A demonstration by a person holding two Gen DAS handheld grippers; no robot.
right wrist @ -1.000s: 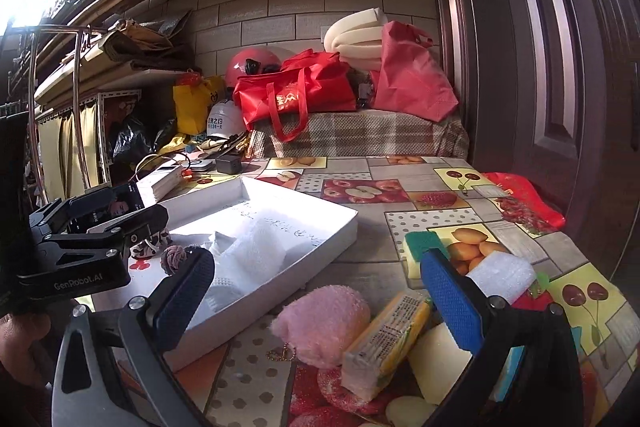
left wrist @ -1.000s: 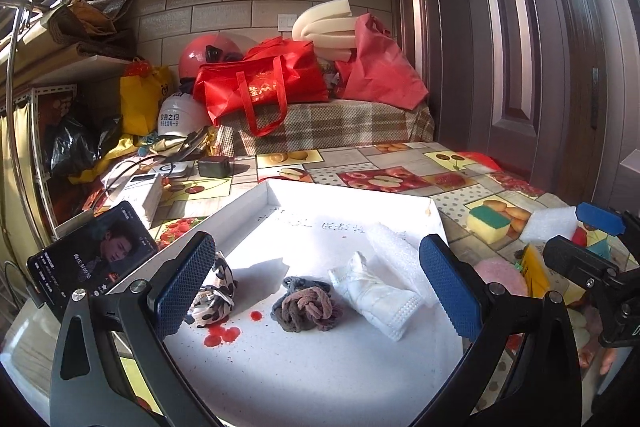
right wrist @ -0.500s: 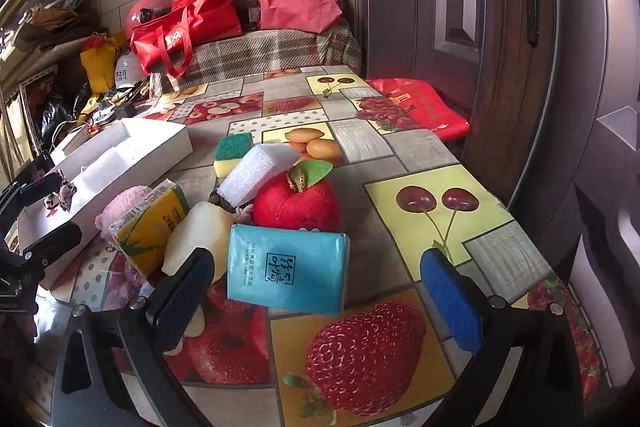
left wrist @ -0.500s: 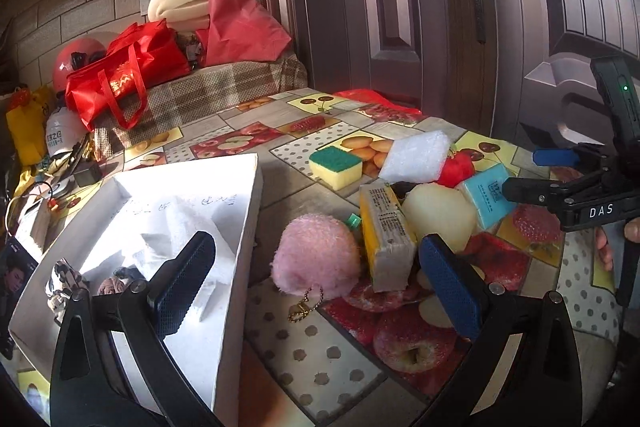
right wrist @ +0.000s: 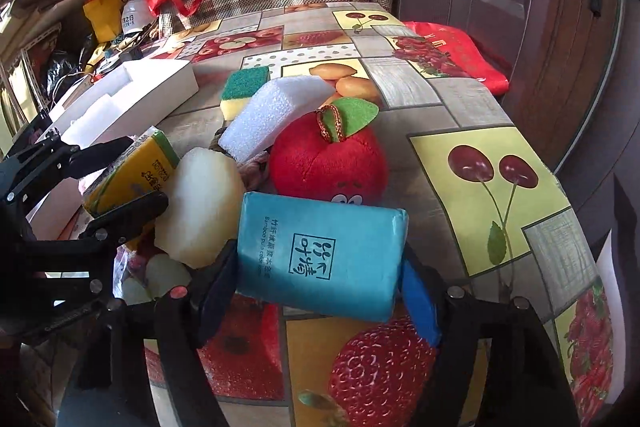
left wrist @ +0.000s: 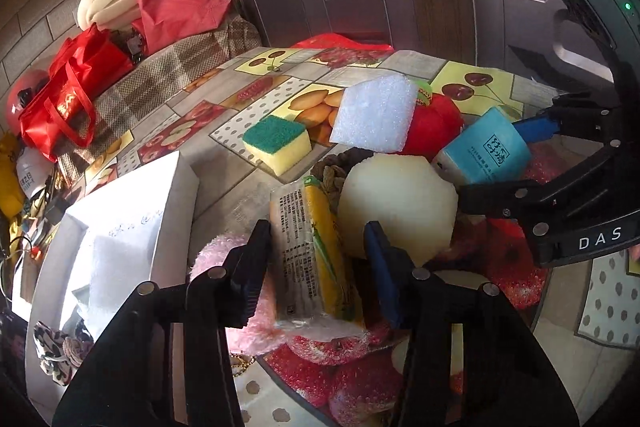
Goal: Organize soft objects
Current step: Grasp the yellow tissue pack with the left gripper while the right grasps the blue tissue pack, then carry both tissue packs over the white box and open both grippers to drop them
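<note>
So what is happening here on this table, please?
A person is sorting soft things with two handheld grippers. The left gripper has just been closing around the yellow tissue pack, and the right gripper around the blue tissue pack. Both packs are still in the pile beside the plush apple. The white box waits alongside.

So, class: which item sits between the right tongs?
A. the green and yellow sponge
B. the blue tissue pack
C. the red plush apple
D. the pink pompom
B: the blue tissue pack fills the gap of the right tongs, pads at both its ends.
</note>
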